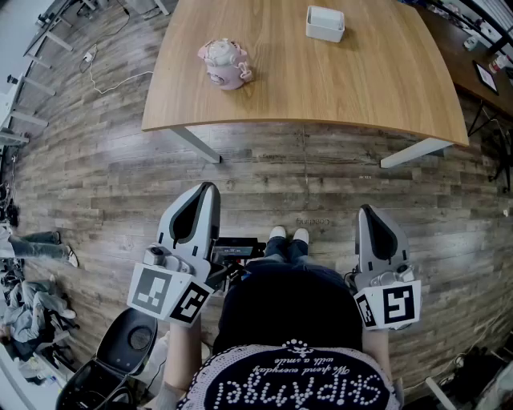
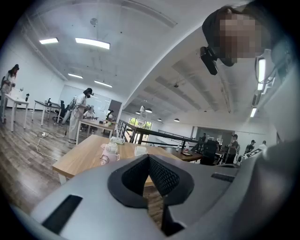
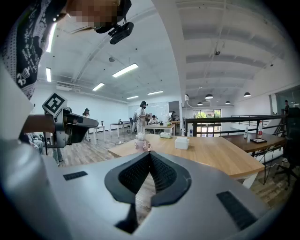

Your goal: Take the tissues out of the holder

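Note:
A pink rounded holder (image 1: 225,63) with pale tissue at its top stands on the wooden table (image 1: 377,88), near its left front. It also shows as the pink holder (image 2: 109,153) in the left gripper view and as the pink holder (image 3: 142,142) in the right gripper view. A white rectangular box (image 1: 325,22) sits further back on the table. My left gripper (image 1: 207,192) and right gripper (image 1: 366,211) hang low over the floor, well short of the table. Both are shut with nothing between the jaws: left gripper (image 2: 149,157), right gripper (image 3: 150,154).
Wood-plank floor lies between me and the table, whose white legs (image 1: 196,145) slant outward. A dark chair (image 1: 112,364) stands at my lower left. Cables (image 1: 108,76) trail on the floor at the left. More tables and people (image 2: 77,115) stand far off.

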### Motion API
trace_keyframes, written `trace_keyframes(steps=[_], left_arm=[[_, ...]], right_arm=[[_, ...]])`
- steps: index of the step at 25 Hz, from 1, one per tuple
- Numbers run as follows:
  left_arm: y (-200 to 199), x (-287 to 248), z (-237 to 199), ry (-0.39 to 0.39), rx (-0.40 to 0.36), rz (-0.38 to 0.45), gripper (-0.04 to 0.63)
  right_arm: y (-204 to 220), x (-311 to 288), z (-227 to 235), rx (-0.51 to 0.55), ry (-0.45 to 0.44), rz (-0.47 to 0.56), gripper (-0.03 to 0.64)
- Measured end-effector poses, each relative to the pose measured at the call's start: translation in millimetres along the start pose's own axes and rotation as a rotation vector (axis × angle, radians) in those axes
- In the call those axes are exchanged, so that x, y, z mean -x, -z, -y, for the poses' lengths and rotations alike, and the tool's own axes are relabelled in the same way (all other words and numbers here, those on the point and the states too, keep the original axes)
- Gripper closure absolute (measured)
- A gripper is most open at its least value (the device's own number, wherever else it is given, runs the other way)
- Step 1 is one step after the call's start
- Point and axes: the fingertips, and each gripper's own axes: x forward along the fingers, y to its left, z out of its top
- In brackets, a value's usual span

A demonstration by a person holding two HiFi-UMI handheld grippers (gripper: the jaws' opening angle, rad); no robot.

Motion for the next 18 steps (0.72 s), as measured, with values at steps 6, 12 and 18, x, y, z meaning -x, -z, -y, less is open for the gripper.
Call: trace_keyframes(steps=[6,12,18], left_arm=[[1,-4,11,0.015,-0.008,-0.001,0.591],[-4,-9,20,0.020,-0.010,0.004,0.591],[1,-18,33,0.016,-0.019,0.008,0.591]], right_arm=[[1,5,6,-0.003,-0.002,-0.001,0.606],[-3,9,17,-0.014,0.005,0.008,0.604],[-1,11,33,-0.022,-0.006,0.025,0.604]])
